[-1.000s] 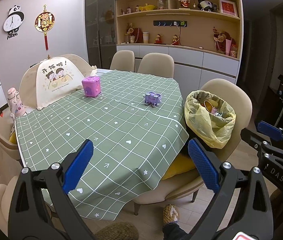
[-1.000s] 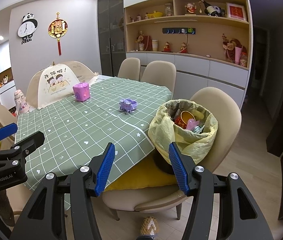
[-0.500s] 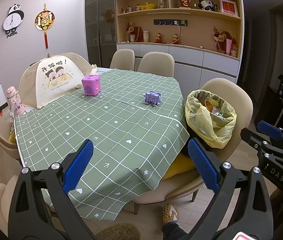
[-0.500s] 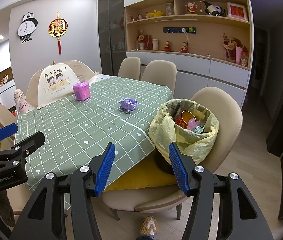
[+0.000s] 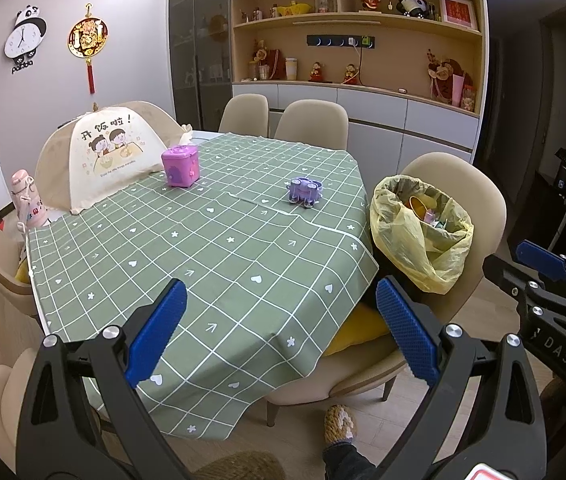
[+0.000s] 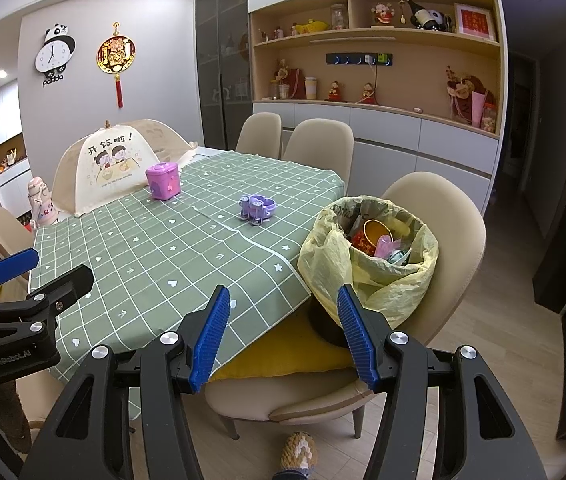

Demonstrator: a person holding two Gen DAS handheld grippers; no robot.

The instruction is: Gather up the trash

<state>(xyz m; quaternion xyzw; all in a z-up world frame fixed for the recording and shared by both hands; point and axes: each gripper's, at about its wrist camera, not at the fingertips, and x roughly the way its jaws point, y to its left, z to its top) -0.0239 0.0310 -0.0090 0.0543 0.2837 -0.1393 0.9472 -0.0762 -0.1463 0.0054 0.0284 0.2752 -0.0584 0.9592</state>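
Thin yellow plastic trash bag [image 6: 367, 276] on the chair (soft, light; best pinched at its rim); both grippers [image 5: 279, 334] [image 6: 281, 334] gape empty.

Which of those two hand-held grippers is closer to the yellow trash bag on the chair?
The right. The right hand-held gripper hangs open just in front of the trash bag; the left hand-held gripper hangs open over the table's corner, off to the bag's side.

soft green cloth [image 5: 211, 248] on the table, thin crinkly yellow plastic bag [image 6: 367, 276], smooth tan chair [image 6: 455, 216], shiny purple plastic box [image 5: 181, 167], bumpy blue rubber pads [image 6: 355, 332]
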